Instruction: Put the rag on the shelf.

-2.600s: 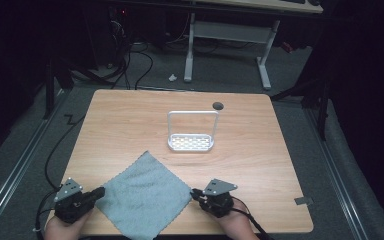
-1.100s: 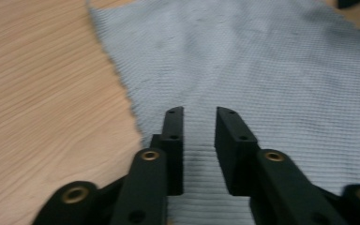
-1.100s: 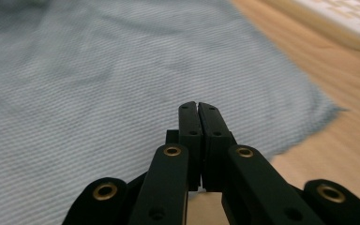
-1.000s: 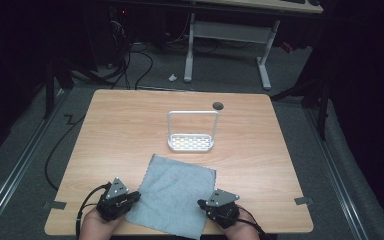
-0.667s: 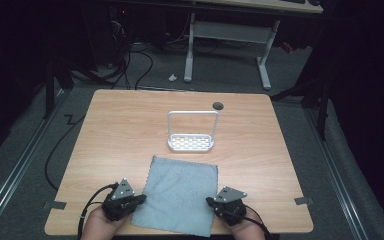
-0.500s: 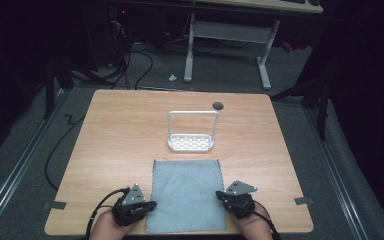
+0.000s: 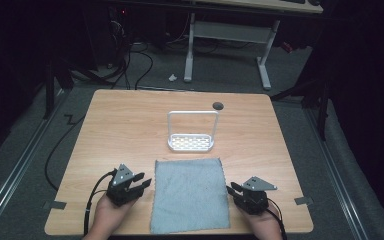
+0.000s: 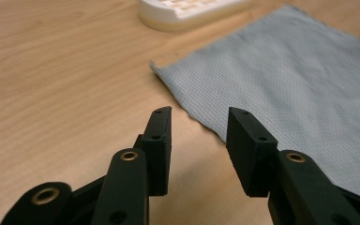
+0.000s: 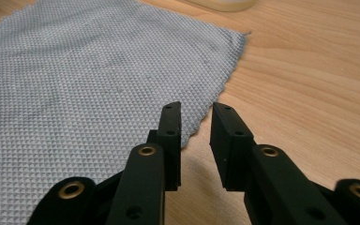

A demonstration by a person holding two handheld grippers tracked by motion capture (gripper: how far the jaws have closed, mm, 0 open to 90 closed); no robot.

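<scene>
Writing: you can read none on the grey cloth (image 7: 190, 195).
Cloth: flat on your table (image 7: 130, 125), long axis running away from you.
Left claw (image 7: 141, 184): parted, empty.
Right claw (image 7: 231, 189): narrowly parted, empty.

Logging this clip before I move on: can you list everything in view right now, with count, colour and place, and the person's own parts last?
table: one, light wood, centre of the high view.
cloth: one, grey-blue, flat at the near edge between the two grippers.
rack: one, white, perforated base with an upright frame, just beyond the cloth.
hole: one, dark, round, in the tabletop behind the rack.
desk frame: one, white legs, on the floor beyond the table.
cables: several, black, on the floor at far left.
left gripper: one, black, left of the cloth, jaws apart.
right gripper: one, black, right of the cloth, jaws apart.
</scene>
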